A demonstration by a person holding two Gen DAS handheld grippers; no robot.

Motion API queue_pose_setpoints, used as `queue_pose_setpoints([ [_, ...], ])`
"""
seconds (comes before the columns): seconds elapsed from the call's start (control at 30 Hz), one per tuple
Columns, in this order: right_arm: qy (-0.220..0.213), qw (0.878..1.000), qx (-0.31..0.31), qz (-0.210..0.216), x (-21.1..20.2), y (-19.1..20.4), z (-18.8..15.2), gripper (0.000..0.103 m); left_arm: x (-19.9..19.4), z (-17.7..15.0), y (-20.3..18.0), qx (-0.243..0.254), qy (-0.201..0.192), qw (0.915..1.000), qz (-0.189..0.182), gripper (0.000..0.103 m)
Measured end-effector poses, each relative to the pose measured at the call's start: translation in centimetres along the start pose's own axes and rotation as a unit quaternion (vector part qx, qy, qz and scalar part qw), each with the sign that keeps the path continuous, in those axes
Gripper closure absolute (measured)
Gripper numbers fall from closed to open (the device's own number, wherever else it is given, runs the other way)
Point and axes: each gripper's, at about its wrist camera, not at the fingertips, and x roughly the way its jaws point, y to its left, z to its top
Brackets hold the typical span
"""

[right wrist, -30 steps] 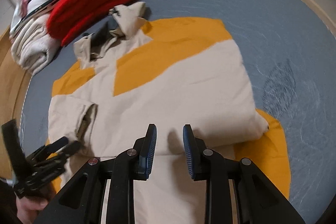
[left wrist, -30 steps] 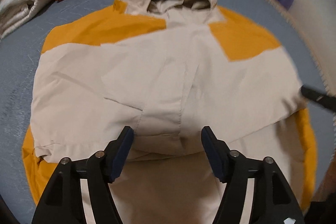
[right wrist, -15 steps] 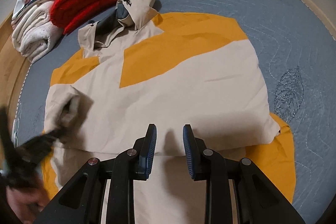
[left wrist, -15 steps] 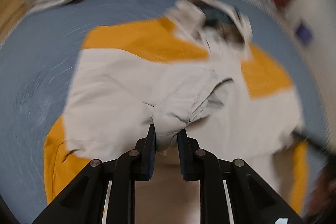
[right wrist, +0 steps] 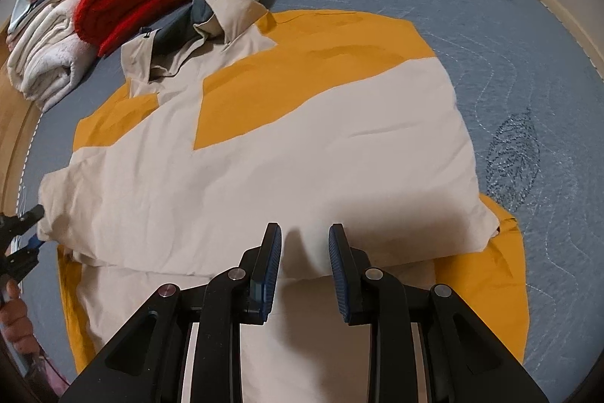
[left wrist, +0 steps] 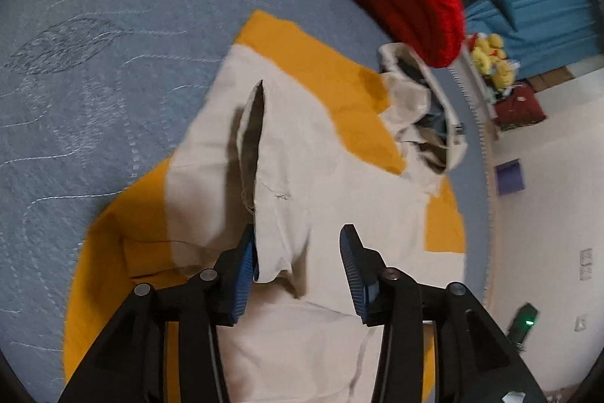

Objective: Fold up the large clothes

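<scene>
A beige and orange jacket [right wrist: 264, 153] is spread flat on a blue quilted bed [right wrist: 509, 44]. The left gripper [left wrist: 298, 252] and right gripper [right wrist: 304, 244] are held with fingers apart over its fabric.

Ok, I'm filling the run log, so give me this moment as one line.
stage: folding jacket | left claw: open, fold draped on one finger | right claw: open over hem | surface: blue quilt
</scene>
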Motion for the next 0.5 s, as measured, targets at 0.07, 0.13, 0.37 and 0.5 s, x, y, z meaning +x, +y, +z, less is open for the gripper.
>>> queue_pose_setpoints([
  [0.07,0.0,1.0,-0.003,0.003,0.0,0.2,0.0,0.075,0.1,0.1,0.1,0.012,-0.006,0.9992,0.038,0.096],
  [0.13,0.0,1.0,-0.006,0.003,0.0,0.3,0.0,0.075,-0.3,0.1,0.1,0.018,-0.02,0.9984,0.051,0.096],
  [0.37,0.011,0.999,0.025,-0.033,1.5,-1.7,0.3,0.075,-0.7,0.8,0.5,0.035,-0.036,0.99,0.131,0.09],
  [0.5,0.03,0.997,0.065,-0.041,2.4,-3.7,0.3,0.075,-1.1,-0.4,-2.6,0.12,-0.06,0.9816,0.136,0.089],
])
